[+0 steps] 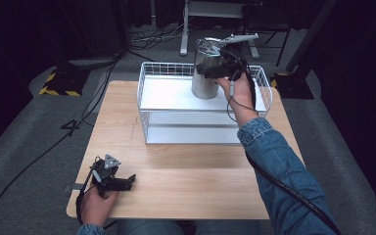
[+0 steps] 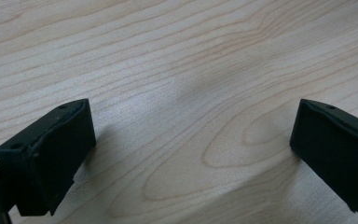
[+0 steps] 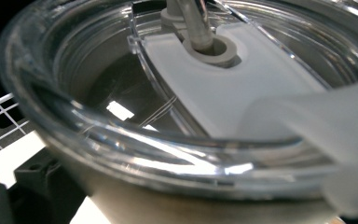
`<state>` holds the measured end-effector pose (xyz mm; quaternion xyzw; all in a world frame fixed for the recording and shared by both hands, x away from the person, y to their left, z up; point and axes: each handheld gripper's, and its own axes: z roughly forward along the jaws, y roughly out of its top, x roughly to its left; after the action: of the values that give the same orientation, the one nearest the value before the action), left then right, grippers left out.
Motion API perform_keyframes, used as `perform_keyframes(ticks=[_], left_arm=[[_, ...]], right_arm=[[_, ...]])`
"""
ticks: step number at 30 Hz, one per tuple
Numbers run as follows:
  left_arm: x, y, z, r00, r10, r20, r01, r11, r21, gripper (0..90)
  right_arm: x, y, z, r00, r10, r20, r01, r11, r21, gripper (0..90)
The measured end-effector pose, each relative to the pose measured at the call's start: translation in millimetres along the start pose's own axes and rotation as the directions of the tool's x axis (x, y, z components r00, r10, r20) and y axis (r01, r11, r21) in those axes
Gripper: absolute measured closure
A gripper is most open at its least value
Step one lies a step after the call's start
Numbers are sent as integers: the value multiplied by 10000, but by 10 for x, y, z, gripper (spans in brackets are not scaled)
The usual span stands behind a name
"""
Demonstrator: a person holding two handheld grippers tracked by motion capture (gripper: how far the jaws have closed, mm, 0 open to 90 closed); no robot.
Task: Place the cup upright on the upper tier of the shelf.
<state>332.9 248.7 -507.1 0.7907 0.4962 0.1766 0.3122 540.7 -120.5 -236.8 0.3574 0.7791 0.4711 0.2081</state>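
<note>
My right gripper (image 1: pixel 215 72) is clamped on the steel tumbler (image 1: pixel 204 81), which stands upright in the white wire basket (image 1: pixel 149 98); its clear lid (image 3: pixel 121 140) looms close. My left gripper (image 1: pixel 125 182) rests wide open on the wooden table (image 2: pixel 177 60).

Steel tumbler (image 1: pixel 206 73), cylindrical, brushed metal body, standing upright at the back right of the white wire basket (image 1: pixel 147 88), on its white floor. Clear plastic lid (image 3: pixel 121 135) sits on top, thick transparent rim, frosted slider piece (image 3: pixel 233 98) across the middle (a grey straw-like stem (image 3: pixel 196 23) rises through a round hole in it). Right gripper (image 1: pixel 219 71) is clamped on the tumbler's upper side, near the rim. From above, the tumbler's base is close to the basket's rear wall.
</note>
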Motion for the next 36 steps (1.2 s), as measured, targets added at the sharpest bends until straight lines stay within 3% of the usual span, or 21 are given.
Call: perform_keyframes(ticks=[10,16,28,36], left_arm=[[0,0,0,10000,0,2,0,10000,-1,5],[0,0,0,10000,-6,3,6,10000,-3,5],[-1,3,2,10000,-35,19,35,10000,23,5],[-1,1,2,10000,-5,-5,5,10000,-3,5]], right_arm=[[-13,-18,15,9998,-155,-98,153,9998,-125,0],[1,-4,-81,9998,-111,-147,105,9992,-392,0],[33,10,-468,9991,-319,-265,294,9956,-891,0],[72,-58,-785,9953,-561,-790,479,9936,-1028,0]])
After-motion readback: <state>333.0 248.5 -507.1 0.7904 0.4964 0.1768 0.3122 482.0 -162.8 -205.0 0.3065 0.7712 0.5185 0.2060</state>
